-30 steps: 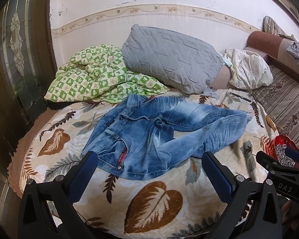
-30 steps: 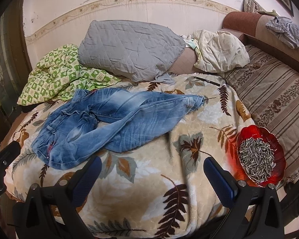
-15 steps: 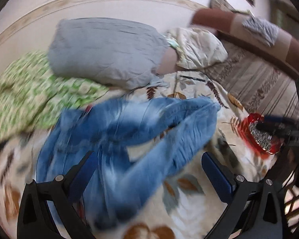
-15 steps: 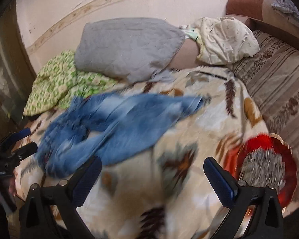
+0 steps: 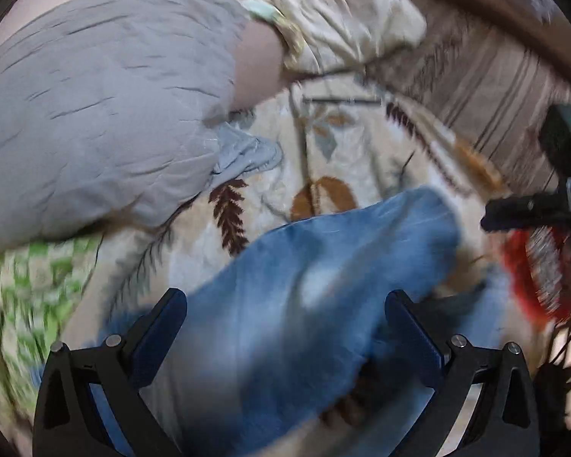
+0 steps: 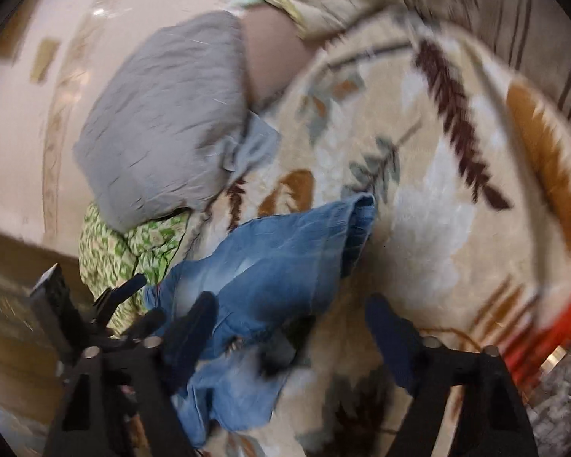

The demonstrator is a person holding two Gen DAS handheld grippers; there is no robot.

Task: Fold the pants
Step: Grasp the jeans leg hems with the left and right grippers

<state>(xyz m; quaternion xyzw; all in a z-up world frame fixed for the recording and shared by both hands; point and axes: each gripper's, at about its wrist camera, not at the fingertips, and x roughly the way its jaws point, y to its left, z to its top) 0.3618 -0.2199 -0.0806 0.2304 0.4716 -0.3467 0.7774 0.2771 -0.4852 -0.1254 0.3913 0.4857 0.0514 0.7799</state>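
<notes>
Jeans [image 5: 304, 304] lay unfolded on the bed's leaf-patterned blanket [image 6: 430, 236], the two legs overlapping loosely and their hems pointing toward the far side, so judging by that spread no fold had yet been made. The left gripper [image 5: 285, 323] hung low over the denim with its fingers [image 5: 160, 327] wide apart and nothing pinched; cloth showed between them, but only because the tool was aimed steeply down at it, and whether the pads touched it could not be told through the blur. The right gripper [image 6: 289, 327] hovered over the leg ends near the hem [image 6: 358, 224], its fingers [image 6: 384, 320] also apart and holding nothing, though they had just been closing somewhat, with denim under the left-hand one and bare blanket under the other. Both tools seemed placed to take one leg end each, which would let the legs be laid together before doubling them. Each tool showed at the edge of the other's view, so the two stood close together. Beyond the jeans a grey pillow [image 5: 95, 106] rested on the blanket, touching a green checked cloth [image 6: 125, 243], with a cream bundle [image 5: 342, 19] further back. A red dish of seeds [image 5: 540, 266] sat near the hems, close enough that a swept leg might tip it.
</notes>
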